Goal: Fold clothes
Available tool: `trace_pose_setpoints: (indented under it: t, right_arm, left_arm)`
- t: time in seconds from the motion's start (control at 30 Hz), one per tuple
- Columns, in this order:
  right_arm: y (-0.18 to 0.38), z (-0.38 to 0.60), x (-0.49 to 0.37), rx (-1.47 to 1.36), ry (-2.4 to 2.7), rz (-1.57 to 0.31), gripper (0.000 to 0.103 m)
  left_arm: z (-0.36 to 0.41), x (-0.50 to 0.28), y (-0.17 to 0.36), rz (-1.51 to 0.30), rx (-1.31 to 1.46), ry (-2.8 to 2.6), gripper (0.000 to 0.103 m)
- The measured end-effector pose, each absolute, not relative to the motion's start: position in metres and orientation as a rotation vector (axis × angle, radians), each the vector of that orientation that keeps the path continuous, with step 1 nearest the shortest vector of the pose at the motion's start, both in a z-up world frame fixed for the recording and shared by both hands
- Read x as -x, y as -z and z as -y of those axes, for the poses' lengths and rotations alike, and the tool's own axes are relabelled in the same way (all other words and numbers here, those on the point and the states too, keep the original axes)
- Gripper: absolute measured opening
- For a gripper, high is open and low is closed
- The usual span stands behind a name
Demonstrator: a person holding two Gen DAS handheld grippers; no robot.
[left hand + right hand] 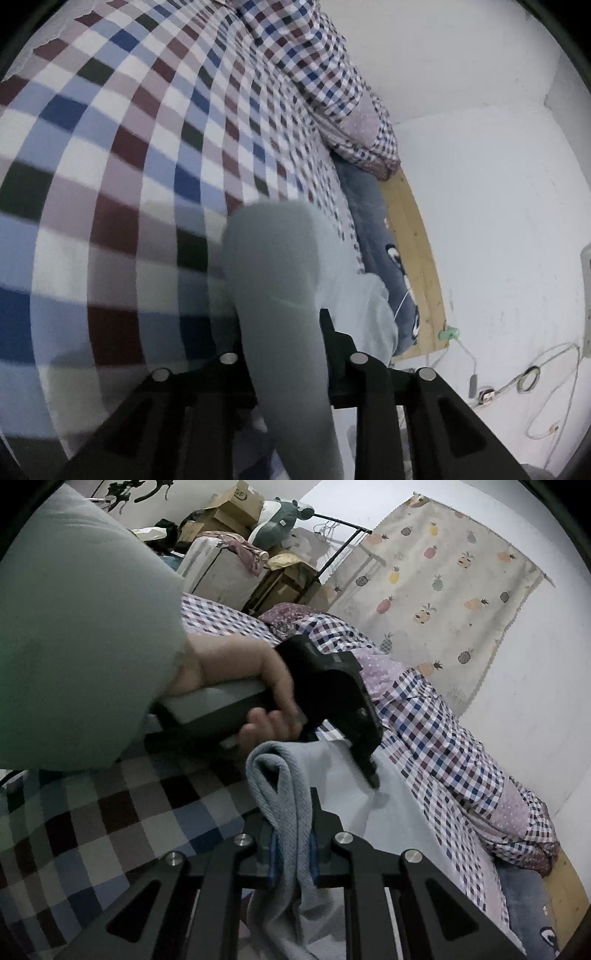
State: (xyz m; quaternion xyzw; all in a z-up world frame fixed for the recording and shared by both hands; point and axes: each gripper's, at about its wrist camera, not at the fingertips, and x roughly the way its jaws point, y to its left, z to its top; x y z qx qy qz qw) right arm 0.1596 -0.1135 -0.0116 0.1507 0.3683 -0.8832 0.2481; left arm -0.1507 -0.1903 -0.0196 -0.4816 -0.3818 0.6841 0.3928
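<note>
A light grey garment (pixel 391 823) lies on the checkered bedsheet (pixel 110 823). My right gripper (pixel 293 853) is shut on a doubled, ribbed edge of it (pixel 273 775), which stands up between the fingers. In the right wrist view a hand (pixel 266 686) holds my left gripper (pixel 371 775), tip down on the garment's flat part. In the left wrist view the left gripper (pixel 284 332) is shut on a thick roll of the same grey cloth (pixel 273 258), low over the sheet (pixel 110 166). A grey sleeve (pixel 74 627) fills the left of the right wrist view.
A crumpled checkered quilt (pixel 461 738) is heaped along the bed's far side. A wooden bed rail (pixel 413 240), a blue cloth (pixel 376 236) and floor cables (pixel 524 376) lie to the right. Boxes (pixel 236 506), a suitcase (pixel 225 568) and a pineapple curtain (pixel 443 587) stand behind.
</note>
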Motion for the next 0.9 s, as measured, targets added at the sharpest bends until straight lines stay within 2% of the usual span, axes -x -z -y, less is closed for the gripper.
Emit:
trace_pose_setpoints:
  t: [0.1,0.13,0.27,0.33,0.37,0.43,0.5,0.53,0.63,0.9]
  right_arm:
    - [0.009,0.114,-0.166,-0.411,2.39,-1.001,0.012]
    - [0.01,0.114,-0.17,-0.407,2.384,-1.009,0.012]
    - [0.018,0.114,-0.17,-0.421,2.379,-1.043,0.012]
    - [0.023,0.118,-0.172,-0.408,2.377,-1.084,0.017]
    - [0.025,0.12,-0.173,-0.399,2.377,-1.109,0.019]
    - [0.033,0.124,-0.179,-0.391,2.357,-1.158,0.032]
    - [0.041,0.124,-0.186,-0.39,2.334,-1.172,0.034]
    - [0.044,0.123,-0.188,-0.392,2.328,-1.172,0.035]
    - [0.043,0.119,-0.192,-0.392,2.33,-1.164,0.035]
    - [0.023,0.106,-0.188,-0.428,2.364,-1.076,0.035]
  left_arm:
    - [0.209,0.153,0.021,1.053,1.179,-1.78,0.031]
    - [0.214,0.155,0.022,1.089,1.152,-1.794,0.018]
    - [0.212,0.154,0.03,1.055,1.193,-1.852,0.014]
    - [0.21,0.154,0.03,1.042,1.2,-1.89,0.014]
    - [0.21,0.153,0.029,1.024,1.219,-1.909,0.015]
    - [0.213,0.149,0.032,1.015,1.258,-1.913,0.025]
    - [0.226,0.137,0.034,1.032,1.271,-1.881,0.029]
    - [0.23,0.13,0.034,1.018,1.271,-1.885,0.034]
    - [0.24,0.105,0.03,0.965,1.276,-1.931,0.039]
    - [0.23,0.025,0.014,0.879,1.296,-2.009,0.039]
